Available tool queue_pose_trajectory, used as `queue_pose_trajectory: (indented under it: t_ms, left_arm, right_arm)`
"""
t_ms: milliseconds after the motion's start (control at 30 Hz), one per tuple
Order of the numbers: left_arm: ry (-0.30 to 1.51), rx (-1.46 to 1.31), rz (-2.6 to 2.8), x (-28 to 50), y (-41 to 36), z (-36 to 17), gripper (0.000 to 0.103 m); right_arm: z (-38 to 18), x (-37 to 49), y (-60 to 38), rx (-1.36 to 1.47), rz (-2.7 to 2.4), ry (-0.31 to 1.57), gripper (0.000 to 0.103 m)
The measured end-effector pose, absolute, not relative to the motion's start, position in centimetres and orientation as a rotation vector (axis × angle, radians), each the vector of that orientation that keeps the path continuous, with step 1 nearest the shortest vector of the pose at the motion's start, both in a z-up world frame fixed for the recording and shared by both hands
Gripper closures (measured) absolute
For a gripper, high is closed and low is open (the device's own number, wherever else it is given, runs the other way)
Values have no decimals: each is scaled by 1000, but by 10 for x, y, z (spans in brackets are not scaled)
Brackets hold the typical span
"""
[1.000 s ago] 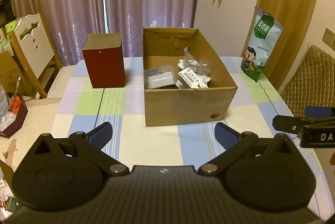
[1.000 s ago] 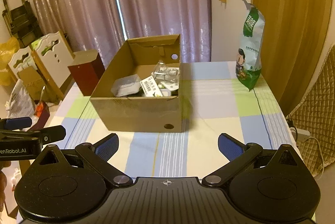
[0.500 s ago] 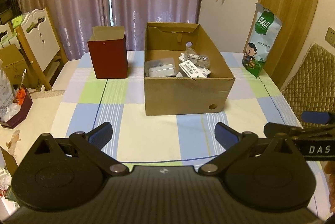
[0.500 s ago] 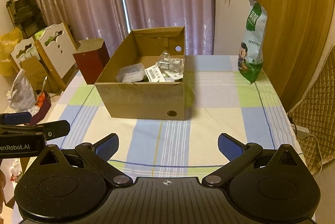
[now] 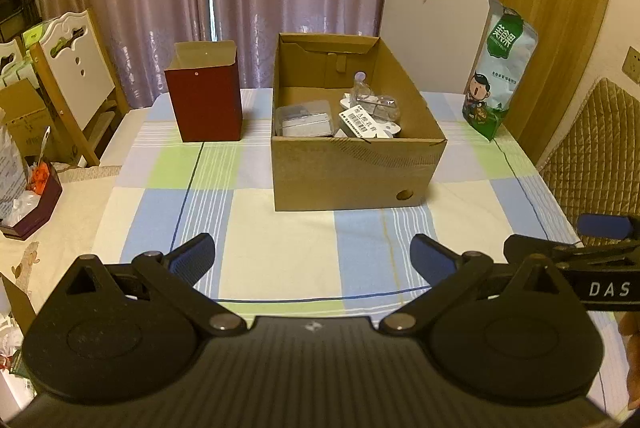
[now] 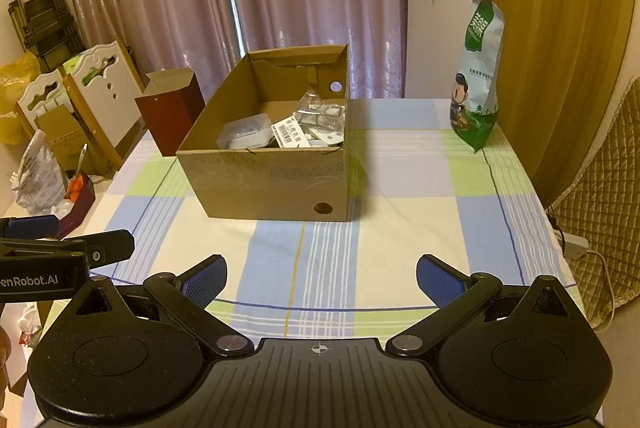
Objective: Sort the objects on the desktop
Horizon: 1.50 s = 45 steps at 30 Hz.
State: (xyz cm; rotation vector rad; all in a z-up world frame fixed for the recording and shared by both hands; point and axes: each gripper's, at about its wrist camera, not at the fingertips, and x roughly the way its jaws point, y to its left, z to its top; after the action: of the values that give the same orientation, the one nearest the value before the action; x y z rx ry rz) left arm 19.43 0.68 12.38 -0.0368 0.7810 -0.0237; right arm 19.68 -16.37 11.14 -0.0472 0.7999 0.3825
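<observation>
Plainly readable, the white letters "DAS" sit on the right tongs' black side in the left wrist view, and "enRobot.AI" on the left tongs' side in the right wrist view. The left tongs (image 5: 312, 256) and right tongs (image 6: 320, 278) each gape wide with two blue ribbed pads, gripping nothing, above the checked cloth of the desk (image 5: 280, 252). One open corrugated cardboard box (image 5: 352, 176) stands mid-desk; in it lie one barcode-labelled white card (image 5: 360, 118), one clear plastic case (image 5: 306, 118) and one crinkled clear blister pack (image 5: 374, 100). One dark red open-topped carton (image 5: 204, 104) stands left of it. One green-and-white snack bag (image 5: 498, 68) with a cartoon figure stands upright at the far right.
</observation>
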Motion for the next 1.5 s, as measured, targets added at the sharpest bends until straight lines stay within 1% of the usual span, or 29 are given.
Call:
queue_pose_trajectory:
  t_ms: [1000,1500]
  left_arm:
    - [762,-50,-22,197,5,122,1]
    - [791,-50,-28,203,5,118,1]
  right_arm:
    - [110,198,-161,-43,379,812,0]
    - [106,204,-161,-44,371,822,0]
